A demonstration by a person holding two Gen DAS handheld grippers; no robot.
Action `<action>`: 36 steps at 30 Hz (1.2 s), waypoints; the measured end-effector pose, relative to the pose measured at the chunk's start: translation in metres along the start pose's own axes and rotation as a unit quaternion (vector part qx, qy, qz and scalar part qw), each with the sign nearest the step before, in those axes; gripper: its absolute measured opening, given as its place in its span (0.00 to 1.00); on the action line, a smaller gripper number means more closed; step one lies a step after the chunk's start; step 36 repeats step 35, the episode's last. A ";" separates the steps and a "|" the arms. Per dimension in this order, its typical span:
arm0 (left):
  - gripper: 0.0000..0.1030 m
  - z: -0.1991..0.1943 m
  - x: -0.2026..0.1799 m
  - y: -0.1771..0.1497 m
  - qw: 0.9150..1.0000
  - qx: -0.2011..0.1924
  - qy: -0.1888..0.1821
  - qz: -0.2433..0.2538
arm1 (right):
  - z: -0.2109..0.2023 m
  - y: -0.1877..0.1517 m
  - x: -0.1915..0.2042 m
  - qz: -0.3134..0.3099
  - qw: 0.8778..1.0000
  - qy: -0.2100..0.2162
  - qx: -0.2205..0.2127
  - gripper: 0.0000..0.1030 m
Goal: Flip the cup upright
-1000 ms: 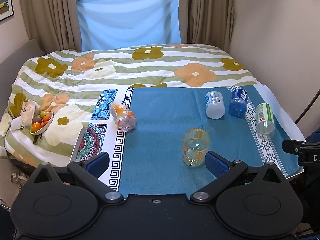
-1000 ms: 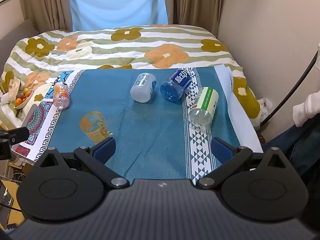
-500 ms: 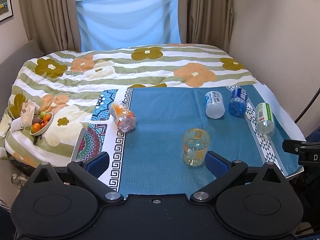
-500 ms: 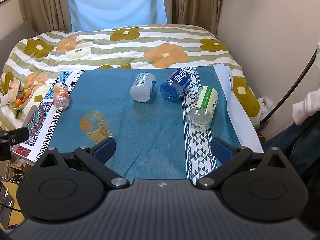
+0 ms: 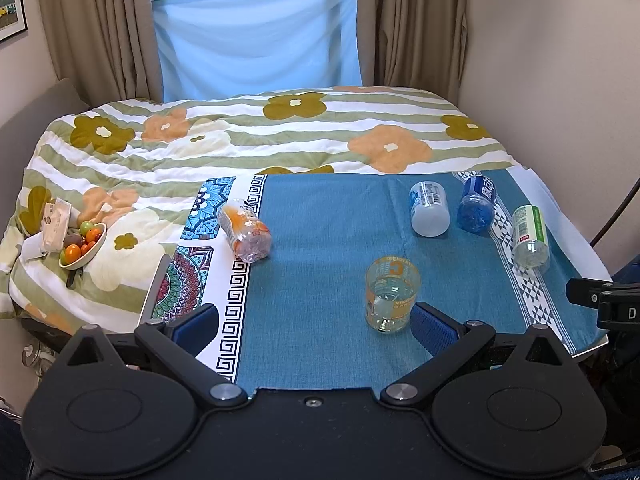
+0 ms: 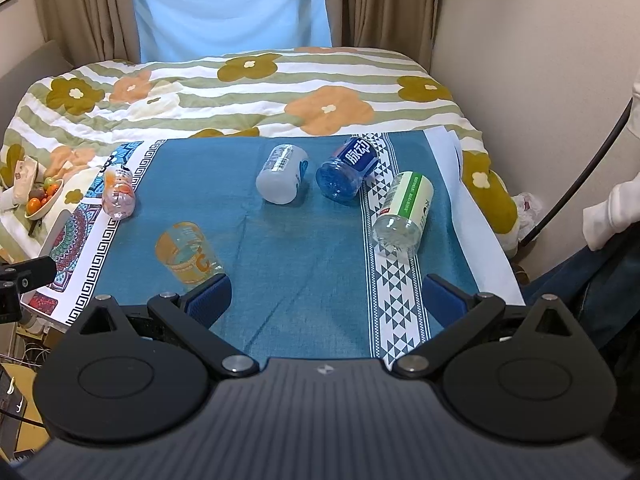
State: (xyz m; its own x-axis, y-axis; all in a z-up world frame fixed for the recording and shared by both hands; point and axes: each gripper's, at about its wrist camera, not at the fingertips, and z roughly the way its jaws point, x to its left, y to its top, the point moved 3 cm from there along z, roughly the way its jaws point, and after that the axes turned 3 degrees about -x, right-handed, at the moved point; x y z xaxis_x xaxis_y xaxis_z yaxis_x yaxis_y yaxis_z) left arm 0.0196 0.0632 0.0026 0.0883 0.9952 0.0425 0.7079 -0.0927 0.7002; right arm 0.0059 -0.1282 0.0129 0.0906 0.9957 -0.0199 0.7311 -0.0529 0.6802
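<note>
A clear glass cup with orange print (image 5: 391, 293) stands upright on the blue cloth (image 5: 320, 240), mouth up. It also shows in the right wrist view (image 6: 187, 257). My left gripper (image 5: 314, 322) is open and empty, low at the near edge, with the cup just beyond its right finger (image 5: 434, 326). My right gripper (image 6: 326, 296) is open and empty, with the cup just beyond its left finger (image 6: 210, 298).
Several bottles lie on their sides on the cloth: an orange one (image 5: 245, 229) at the left, a white one (image 5: 429, 209), a blue one (image 5: 476, 203) and a green-labelled one (image 5: 530, 235) at the right. A fruit bowl (image 5: 82, 246) sits on the flowered quilt.
</note>
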 end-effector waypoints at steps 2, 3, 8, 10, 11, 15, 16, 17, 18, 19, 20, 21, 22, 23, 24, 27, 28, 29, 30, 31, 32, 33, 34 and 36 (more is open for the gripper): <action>1.00 0.000 0.000 0.000 1.000 0.000 0.000 0.000 | 0.000 0.000 -0.001 0.000 1.000 -0.001 0.000 1.00; 1.00 0.000 0.000 0.000 1.000 0.000 0.000 0.000 | 0.001 -0.001 -0.001 0.001 1.000 -0.001 0.000 1.00; 1.00 0.000 0.000 0.000 1.000 -0.001 0.000 0.000 | 0.001 0.000 -0.001 0.000 1.000 -0.001 0.000 1.00; 1.00 0.000 0.000 0.000 1.000 0.000 0.000 0.000 | 0.001 0.000 -0.001 0.000 1.000 -0.001 0.000 1.00; 1.00 0.000 0.000 0.000 1.000 0.000 0.000 0.000 | 0.001 0.000 -0.001 0.001 1.000 0.000 0.000 1.00; 1.00 0.000 0.000 0.000 1.000 0.000 0.001 0.000 | 0.001 0.000 -0.001 0.000 1.000 0.000 0.000 1.00; 1.00 0.001 0.000 0.000 1.000 0.000 0.001 -0.001 | 0.001 0.000 -0.001 0.000 1.000 0.000 0.000 1.00; 1.00 0.001 0.000 0.000 1.000 0.000 0.001 -0.001 | 0.001 0.000 -0.001 0.000 1.000 0.000 0.000 1.00; 1.00 0.001 0.000 0.001 1.000 -0.001 0.002 -0.001 | 0.001 0.000 -0.001 0.000 1.000 0.000 0.001 1.00; 1.00 0.001 0.000 0.001 1.000 -0.001 0.002 -0.001 | 0.001 0.000 -0.001 0.000 1.000 0.000 0.000 1.00; 1.00 0.002 0.001 0.001 1.000 0.000 0.003 -0.001 | 0.001 0.000 -0.001 0.000 1.000 -0.001 0.000 1.00; 1.00 0.002 0.001 0.001 1.000 0.000 0.004 -0.002 | 0.001 0.000 -0.001 0.000 1.000 -0.001 0.000 1.00; 1.00 0.002 0.001 0.001 1.000 0.000 0.004 -0.002 | 0.001 0.000 -0.001 0.000 1.000 -0.001 0.000 1.00; 1.00 0.003 0.002 0.001 1.000 0.000 0.004 -0.003 | 0.001 0.000 -0.001 0.000 1.000 0.000 0.001 1.00; 1.00 0.003 0.002 0.001 1.000 0.000 0.004 -0.004 | 0.001 0.000 -0.001 0.001 1.000 0.000 0.000 1.00; 1.00 0.004 0.004 0.002 1.000 0.001 0.004 -0.008 | 0.001 0.001 -0.001 0.000 1.000 0.000 0.000 1.00; 1.00 0.004 0.004 0.001 1.000 0.000 0.005 -0.008 | 0.001 0.001 -0.001 0.000 1.000 -0.001 0.000 1.00; 1.00 0.004 0.004 0.001 1.000 -0.001 0.005 -0.008 | 0.001 0.001 -0.001 0.000 1.000 0.000 0.000 1.00; 1.00 0.004 0.004 0.001 1.000 -0.002 0.004 -0.007 | 0.001 0.001 -0.001 0.001 1.000 0.000 0.000 1.00; 1.00 0.004 0.003 0.001 1.000 -0.004 0.003 -0.008 | 0.001 0.001 -0.001 0.001 1.000 -0.001 0.000 1.00; 1.00 0.003 0.003 0.001 1.000 -0.006 0.002 -0.009 | 0.001 0.001 -0.001 0.000 1.000 -0.001 0.000 1.00; 1.00 0.003 0.003 0.001 1.000 -0.007 0.001 -0.010 | 0.001 0.001 -0.001 0.001 1.000 -0.001 0.000 1.00; 1.00 0.003 0.003 0.001 1.000 -0.009 0.000 -0.011 | 0.001 0.000 -0.001 0.001 1.000 -0.001 0.000 1.00; 1.00 0.003 0.003 0.002 1.000 -0.008 0.001 -0.010 | 0.001 0.001 -0.001 0.000 1.000 0.000 0.000 1.00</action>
